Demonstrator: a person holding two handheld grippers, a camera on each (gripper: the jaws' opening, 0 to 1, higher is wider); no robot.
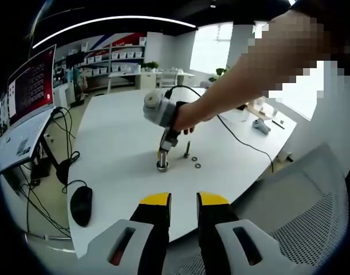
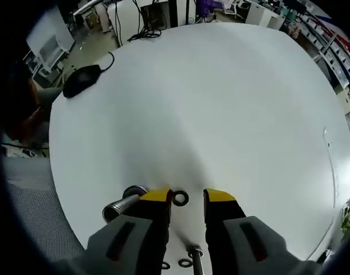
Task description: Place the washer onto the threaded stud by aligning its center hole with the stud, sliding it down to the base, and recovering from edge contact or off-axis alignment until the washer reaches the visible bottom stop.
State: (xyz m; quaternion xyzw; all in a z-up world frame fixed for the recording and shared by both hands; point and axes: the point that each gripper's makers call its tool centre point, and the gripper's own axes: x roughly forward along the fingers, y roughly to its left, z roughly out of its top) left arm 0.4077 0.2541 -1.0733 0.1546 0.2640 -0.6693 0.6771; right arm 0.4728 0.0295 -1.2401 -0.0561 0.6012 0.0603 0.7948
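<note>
Barely started: washer [image 2: 180, 198] lies flat on the table [image 2: 220, 103], my right gripper [image 2: 188, 196] open around it, left gripper [image 1: 184, 199] narrow, empty; threaded stud [image 2: 121, 206] bare.

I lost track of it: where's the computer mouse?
In the left gripper view, the black mouse lies at the white table's lower-left edge, below the monitor.

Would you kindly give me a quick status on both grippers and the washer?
Right gripper open, straddling a washer flat on the table. Left gripper open, held back. Threaded stud beside right gripper; washer not on it.
</note>
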